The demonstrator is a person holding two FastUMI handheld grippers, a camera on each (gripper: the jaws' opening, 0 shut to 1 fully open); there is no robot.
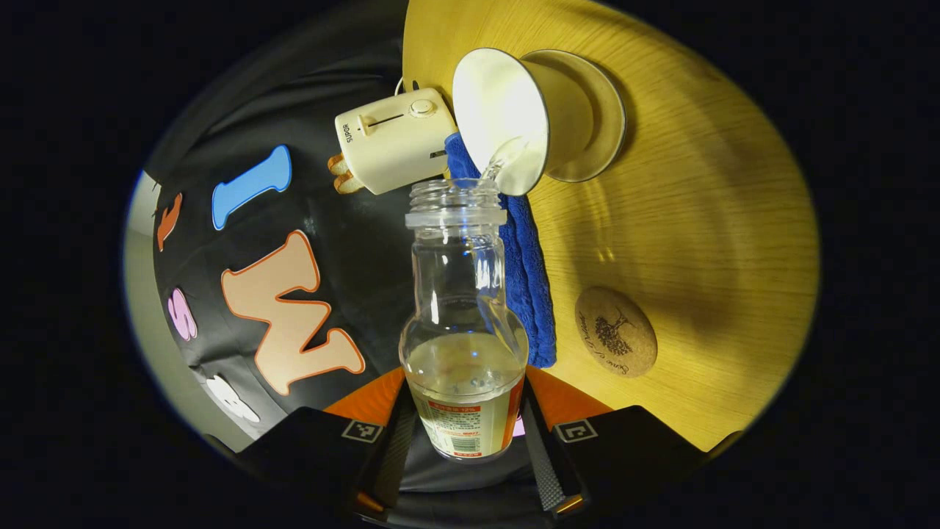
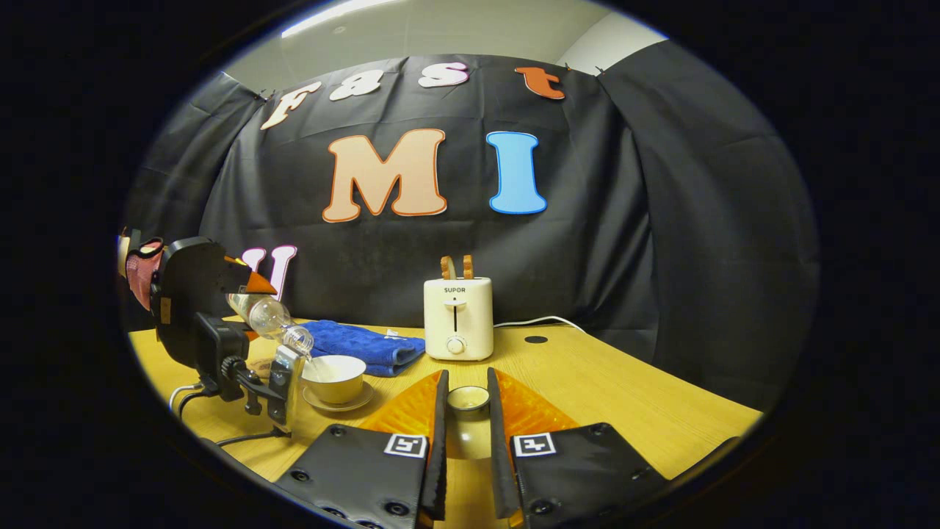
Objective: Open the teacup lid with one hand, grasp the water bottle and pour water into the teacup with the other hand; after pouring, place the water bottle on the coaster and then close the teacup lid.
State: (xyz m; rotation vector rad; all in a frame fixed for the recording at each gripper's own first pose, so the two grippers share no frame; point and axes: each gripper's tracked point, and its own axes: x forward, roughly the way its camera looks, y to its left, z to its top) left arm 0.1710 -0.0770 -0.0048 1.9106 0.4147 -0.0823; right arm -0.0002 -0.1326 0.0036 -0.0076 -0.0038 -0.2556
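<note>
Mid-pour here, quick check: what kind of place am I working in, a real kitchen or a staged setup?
Likely a staged booth, not a real kitchen: a black cloth backdrop hangs behind a lone wooden table set with props, namely a toaster, a blue towel and a teacup being filled from the water bottle.

Readable: "SUPOR" on the front of the cream toaster [image 2: 458, 318], above its lever slot; same word on its face in the left gripper view [image 1: 393, 139]. Script lettering around a tree drawing on the cork coaster [image 1: 615, 331], too small to make out. Printed label with a barcode on the water bottle [image 1: 463, 334], text too fine to make out.
</note>
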